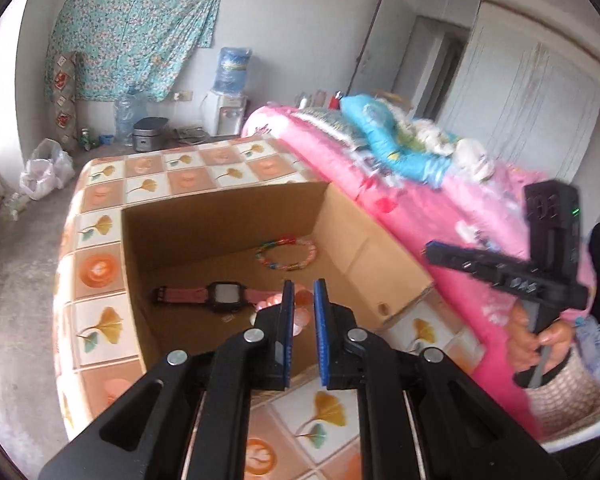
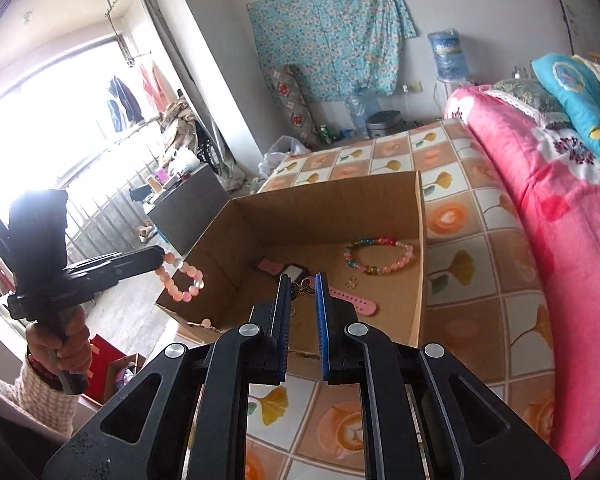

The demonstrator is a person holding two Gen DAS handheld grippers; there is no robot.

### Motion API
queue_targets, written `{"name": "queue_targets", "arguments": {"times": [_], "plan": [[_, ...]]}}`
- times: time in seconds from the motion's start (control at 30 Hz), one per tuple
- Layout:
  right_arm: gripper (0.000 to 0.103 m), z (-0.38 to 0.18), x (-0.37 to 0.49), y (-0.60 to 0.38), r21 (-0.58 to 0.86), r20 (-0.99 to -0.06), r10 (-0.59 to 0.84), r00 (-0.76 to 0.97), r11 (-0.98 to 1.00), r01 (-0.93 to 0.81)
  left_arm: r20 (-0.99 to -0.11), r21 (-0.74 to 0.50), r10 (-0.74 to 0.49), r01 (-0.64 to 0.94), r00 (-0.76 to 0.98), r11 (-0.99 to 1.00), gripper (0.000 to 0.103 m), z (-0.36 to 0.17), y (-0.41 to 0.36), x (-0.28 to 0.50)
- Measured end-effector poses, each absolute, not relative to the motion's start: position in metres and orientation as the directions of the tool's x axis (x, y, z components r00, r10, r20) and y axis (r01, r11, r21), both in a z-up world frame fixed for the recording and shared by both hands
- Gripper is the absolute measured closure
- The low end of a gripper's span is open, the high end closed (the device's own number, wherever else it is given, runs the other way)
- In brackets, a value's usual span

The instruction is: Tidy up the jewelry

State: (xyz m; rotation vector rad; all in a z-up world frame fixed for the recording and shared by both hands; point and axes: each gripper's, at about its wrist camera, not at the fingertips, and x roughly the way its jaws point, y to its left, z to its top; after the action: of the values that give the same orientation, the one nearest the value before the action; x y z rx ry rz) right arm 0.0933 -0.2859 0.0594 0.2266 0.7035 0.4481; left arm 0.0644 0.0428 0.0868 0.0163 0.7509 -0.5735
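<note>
Both claws are up above the cardboard box (image 2: 332, 216), each nipping something small. From the right wrist view, the left claw (image 2: 162, 254) pinches a pink bead bracelet (image 2: 182, 280) by one bead, the loop dangling outside the box's left wall over the floor. If that thin hold slips before the loop is over the opening, I judge the bracelet falls to the floor rather than into the box. In the same view the right claw (image 2: 303, 290) is pressed nearly together on a tiny gold butterfly charm (image 2: 302, 289), held above the box's near edge. It is so small that a slight loosening could drop it unnoticed, perhaps onto the counter (image 2: 480, 280) with its busy tile pattern, where it would be hard to spot.

Around them, going down in size: a pink quilted bed (image 2: 560, 208) runs along the right, close against the counter, leaving little room on that side. Inside the box lie a pink-strapped watch (image 1: 224, 297), a multicoloured bead bracelet (image 2: 378, 255) at the far right, and what looks like another small gold piece (image 2: 353, 280) on the floor of the box. The box's tall walls stand in the way of a low approach.
</note>
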Motion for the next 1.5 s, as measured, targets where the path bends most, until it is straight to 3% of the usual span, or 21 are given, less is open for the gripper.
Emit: {"name": "queue_targets", "arguments": {"times": [0.2, 0.33, 0.73, 0.8, 0.97, 1.07, 1.5], "plan": [[0.093, 0.052, 0.101, -0.289, 0.368, -0.581, 0.468, 0.666, 0.881, -0.298, -0.79, -0.004, -0.281, 0.454, 0.545, 0.891, 0.093, 0.043, 0.04, 0.108], [0.093, 0.05, 0.106, -0.292, 0.374, -0.59, 0.468, 0.658, 0.881, -0.291, -0.827, 0.071, -0.197, 0.445, 0.526, 0.892, 0.093, 0.027, 0.036, 0.12], [0.093, 0.044, 0.133, -0.295, 0.324, -0.667, 0.441, 0.6, 0.897, -0.299, -0.798, 0.012, -0.235, 0.404, 0.556, 0.915, 0.092, 0.039, 0.045, 0.114], [0.093, 0.044, 0.139, -0.294, 0.299, -0.685, 0.427, 0.59, 0.903, -0.307, -0.783, -0.021, -0.261, 0.394, 0.565, 0.919, 0.086, 0.044, 0.05, 0.111], [0.089, 0.043, 0.153, -0.295, 0.263, -0.724, 0.4, 0.562, 0.913, -0.311, -0.74, -0.061, -0.27, 0.338, 0.616, 0.939, 0.061, 0.053, 0.066, 0.099], [0.086, 0.046, 0.155, -0.298, 0.245, -0.725, 0.385, 0.571, 0.919, -0.308, -0.716, -0.084, -0.28, 0.32, 0.639, 0.944, 0.052, 0.058, 0.075, 0.091], [0.075, 0.042, 0.137, -0.327, 0.329, -0.699, 0.371, 0.611, 0.926, -0.186, -0.701, -0.271, -0.352, 0.225, 0.62, 0.936, 0.038, 0.041, 0.108, 0.082]]}}
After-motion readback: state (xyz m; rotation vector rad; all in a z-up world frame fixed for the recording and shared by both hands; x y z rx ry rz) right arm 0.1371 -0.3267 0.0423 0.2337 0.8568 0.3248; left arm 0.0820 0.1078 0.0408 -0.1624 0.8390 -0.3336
